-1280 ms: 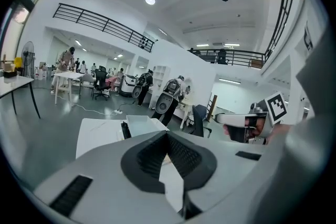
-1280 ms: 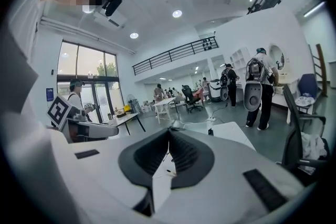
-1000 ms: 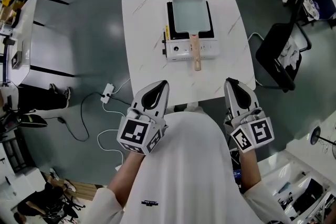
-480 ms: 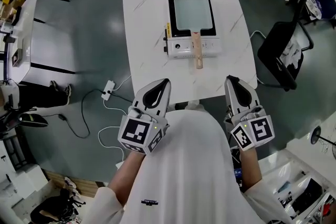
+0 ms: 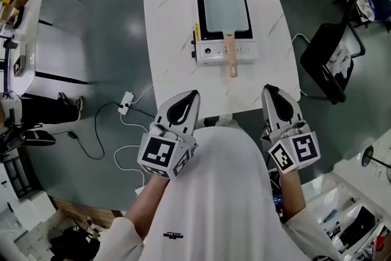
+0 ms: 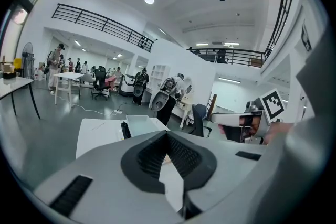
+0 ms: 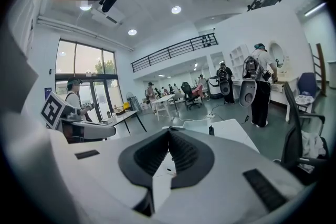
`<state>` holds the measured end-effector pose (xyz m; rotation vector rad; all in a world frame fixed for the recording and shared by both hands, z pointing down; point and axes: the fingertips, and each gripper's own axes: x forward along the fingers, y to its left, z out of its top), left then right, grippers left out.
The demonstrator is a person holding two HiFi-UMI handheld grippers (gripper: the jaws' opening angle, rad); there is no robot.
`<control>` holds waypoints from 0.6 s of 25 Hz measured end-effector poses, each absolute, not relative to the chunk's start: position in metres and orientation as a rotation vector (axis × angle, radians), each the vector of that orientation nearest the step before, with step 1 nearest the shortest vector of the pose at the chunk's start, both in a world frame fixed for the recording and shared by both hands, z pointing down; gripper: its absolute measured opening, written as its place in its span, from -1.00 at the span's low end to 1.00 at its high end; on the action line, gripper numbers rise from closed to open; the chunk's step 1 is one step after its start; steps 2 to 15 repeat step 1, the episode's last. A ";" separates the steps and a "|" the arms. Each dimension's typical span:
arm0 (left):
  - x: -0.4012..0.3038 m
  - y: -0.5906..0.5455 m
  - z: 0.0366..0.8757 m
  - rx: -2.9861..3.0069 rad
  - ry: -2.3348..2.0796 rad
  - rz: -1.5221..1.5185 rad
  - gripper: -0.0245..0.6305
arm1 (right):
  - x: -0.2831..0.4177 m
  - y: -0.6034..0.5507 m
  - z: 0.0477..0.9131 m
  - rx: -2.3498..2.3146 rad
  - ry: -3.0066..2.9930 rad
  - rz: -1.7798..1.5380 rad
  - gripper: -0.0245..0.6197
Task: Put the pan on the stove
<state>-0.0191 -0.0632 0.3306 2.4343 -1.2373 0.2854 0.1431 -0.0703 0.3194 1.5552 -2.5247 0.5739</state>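
Note:
A rectangular pale pan [image 5: 225,9] with a wooden handle [image 5: 231,58] sits on a portable stove [image 5: 223,51] at the far half of a white marble-pattern table [image 5: 174,40]. The handle points toward me. My left gripper [image 5: 193,95] hovers at the table's near edge on the left, jaws shut and holding nothing. My right gripper [image 5: 268,90] hovers at the near right corner, also shut and empty. In the left gripper view the pan [image 6: 140,124] shows past the closed tips [image 6: 168,134]. In the right gripper view the jaws [image 7: 169,130] meet with only the table [image 7: 226,128] beyond.
A black chair [image 5: 327,64] stands right of the table. A power strip [image 5: 125,107] with cables lies on the floor to the left. Another table edge [image 5: 24,40] is at far left. People and desks fill the hall in the gripper views.
The table, stove and pan have shifted slightly up and right in the head view as the head moved. Both grippers look unmoved.

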 end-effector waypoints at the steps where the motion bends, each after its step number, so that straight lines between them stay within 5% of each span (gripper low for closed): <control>1: -0.020 -0.063 0.330 2.435 -1.235 0.285 -0.93 | 0.142 -0.070 0.319 1.558 -2.523 0.576 -0.91; 15: -0.020 -0.063 0.330 2.435 -1.235 0.285 -0.93 | 0.142 -0.070 0.319 1.558 -2.523 0.576 -0.91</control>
